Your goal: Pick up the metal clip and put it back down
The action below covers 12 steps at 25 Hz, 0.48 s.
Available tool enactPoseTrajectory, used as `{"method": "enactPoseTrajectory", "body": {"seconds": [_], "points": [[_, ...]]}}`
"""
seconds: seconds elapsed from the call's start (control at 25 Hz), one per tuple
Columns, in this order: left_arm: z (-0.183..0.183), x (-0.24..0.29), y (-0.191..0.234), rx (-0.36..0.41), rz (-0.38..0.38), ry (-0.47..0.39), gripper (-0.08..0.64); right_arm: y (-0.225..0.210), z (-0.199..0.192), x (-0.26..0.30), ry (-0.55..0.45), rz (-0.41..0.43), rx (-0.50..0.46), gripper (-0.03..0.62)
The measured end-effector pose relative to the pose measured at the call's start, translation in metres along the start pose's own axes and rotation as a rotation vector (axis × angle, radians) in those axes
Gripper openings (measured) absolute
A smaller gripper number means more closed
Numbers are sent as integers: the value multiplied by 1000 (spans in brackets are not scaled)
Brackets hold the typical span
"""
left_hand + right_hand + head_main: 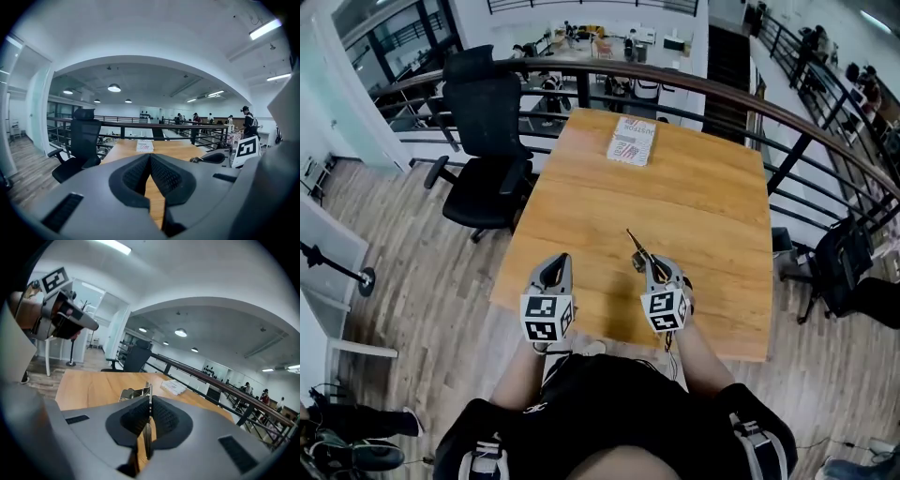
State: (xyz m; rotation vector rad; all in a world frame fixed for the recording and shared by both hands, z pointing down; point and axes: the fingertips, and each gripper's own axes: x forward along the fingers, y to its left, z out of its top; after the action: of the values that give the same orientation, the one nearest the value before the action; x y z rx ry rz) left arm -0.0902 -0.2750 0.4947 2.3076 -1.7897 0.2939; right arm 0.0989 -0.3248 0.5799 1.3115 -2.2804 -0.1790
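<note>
The metal clip (637, 251) is held above the wooden table (703, 216), with my right gripper (655, 269) shut on it. In the right gripper view one thin handle (149, 427) stands edge-on between the pads, and the clip's silver body (132, 393) sticks out past the jaws to the left. My left gripper (555, 273) hovers beside it over the table's near left part. Its jaws (150, 158) are shut, with nothing between them. Each gripper shows in the other's view: the right gripper (216, 158) and the left gripper (65, 317).
A printed booklet (632, 141) lies at the table's far edge. A black office chair (487, 141) stands at the left of the table. A curved railing (722, 94) runs behind the table and down its right side. A dark bag (848, 267) sits on the floor at the right.
</note>
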Motion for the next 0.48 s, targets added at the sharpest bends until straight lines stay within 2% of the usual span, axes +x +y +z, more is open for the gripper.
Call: {"method": "enactPoseTrajectory", "body": {"seconds": [0.28,0.48], "points": [[-5,-25,41,-34,96,1,12,27,-46,46,176,-12,-81,23],[-9,-40,60,-51,141,2,12,54,-75,63,262,29,-122,23]]}}
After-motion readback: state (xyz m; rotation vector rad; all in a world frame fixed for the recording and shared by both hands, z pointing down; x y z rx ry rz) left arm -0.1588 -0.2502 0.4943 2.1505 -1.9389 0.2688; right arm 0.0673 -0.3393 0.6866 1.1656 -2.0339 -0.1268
